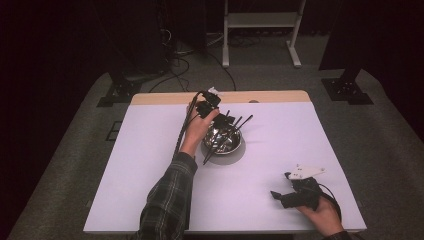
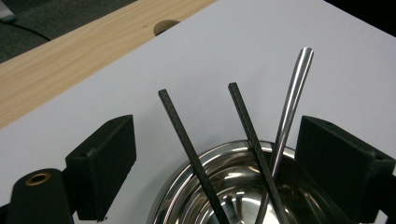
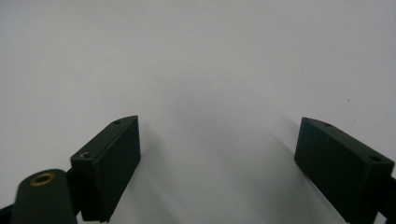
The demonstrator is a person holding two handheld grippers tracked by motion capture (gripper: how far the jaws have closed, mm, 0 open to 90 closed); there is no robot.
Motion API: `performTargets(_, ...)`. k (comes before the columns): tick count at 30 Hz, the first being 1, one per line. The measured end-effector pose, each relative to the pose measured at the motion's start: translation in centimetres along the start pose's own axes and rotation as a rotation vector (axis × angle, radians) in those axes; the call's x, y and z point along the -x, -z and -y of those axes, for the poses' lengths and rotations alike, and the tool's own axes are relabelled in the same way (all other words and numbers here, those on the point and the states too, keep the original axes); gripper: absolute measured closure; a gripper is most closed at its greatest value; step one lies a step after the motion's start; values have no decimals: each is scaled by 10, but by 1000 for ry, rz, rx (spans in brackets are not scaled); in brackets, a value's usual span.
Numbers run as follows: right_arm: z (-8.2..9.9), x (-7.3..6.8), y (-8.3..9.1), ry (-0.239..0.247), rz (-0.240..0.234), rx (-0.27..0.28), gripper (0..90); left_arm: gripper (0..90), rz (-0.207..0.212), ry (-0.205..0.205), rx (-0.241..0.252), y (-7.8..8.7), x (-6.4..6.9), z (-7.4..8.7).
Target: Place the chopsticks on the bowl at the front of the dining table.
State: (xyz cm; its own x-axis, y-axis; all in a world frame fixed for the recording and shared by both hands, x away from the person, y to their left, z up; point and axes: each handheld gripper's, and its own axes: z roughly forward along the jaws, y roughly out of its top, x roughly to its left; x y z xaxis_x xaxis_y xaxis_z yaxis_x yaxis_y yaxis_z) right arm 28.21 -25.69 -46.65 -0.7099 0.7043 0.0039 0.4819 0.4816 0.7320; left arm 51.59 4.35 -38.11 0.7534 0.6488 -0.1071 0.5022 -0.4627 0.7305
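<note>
Bowl holds leaning chopsticks; left gripper wide open, straddling them. Right gripper wide open, empty, parked at table's 5 o'clock.

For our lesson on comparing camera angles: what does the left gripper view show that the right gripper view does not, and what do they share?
Left gripper view alone: a steel bowl holding two black chopsticks and a metal utensil handle that lean out over its rim, plus the wooden table edge with a round hole.
Right gripper view alone: nothing extra, just bare sheet ahead of the right gripper.
Both: the white table sheet and two black jaws standing wide apart; the left gripper is open over the bowl.
</note>
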Motion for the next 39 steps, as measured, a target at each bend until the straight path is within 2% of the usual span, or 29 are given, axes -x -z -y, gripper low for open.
performTargets(6,0,0,0,2,-1,-1,126,118,-14,6,-7,-13,-1,-3)
performTargets(14,0,0,0,2,0,-2,126,118,-17,10,-45,-32,-1,-6)
performTargets(20,0,0,0,2,0,-2,126,109,-37,7,-65,-41,2,-9)
performTargets(28,0,0,0,2,0,-2,126,108,-55,26,-78,-46,-3,-10)
performTargets(39,0,0,0,2,0,-2,126,108,-75,44,-90,-43,-14,-7)
